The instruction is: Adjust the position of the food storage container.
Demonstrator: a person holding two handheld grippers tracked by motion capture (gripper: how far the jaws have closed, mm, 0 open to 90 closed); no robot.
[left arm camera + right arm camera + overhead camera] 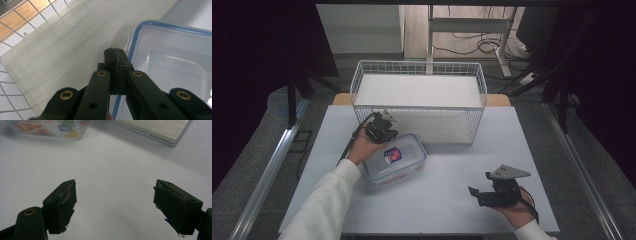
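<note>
A clear plastic food container (394, 160) with a blue-sealed lid and a blue and red label lies on the white table (462, 155), left of centre. My left gripper (387, 132) is at the container's far-left corner. In the left gripper view that gripper (113, 51) has its jaws pressed together just beside the lid's blue rim (135, 37), and nothing is visible between them. My right gripper (479, 183) hovers low over the front right of the table. Its jaws are wide apart in the right gripper view (115, 195), facing the container (50, 128) with bare table between.
A white wire basket (419, 65) with a pale board floor stands at the back of the table, just behind the container. Its wires (15, 15) and board (62, 37) lie close ahead of the left gripper. Table edges run near the right hand.
</note>
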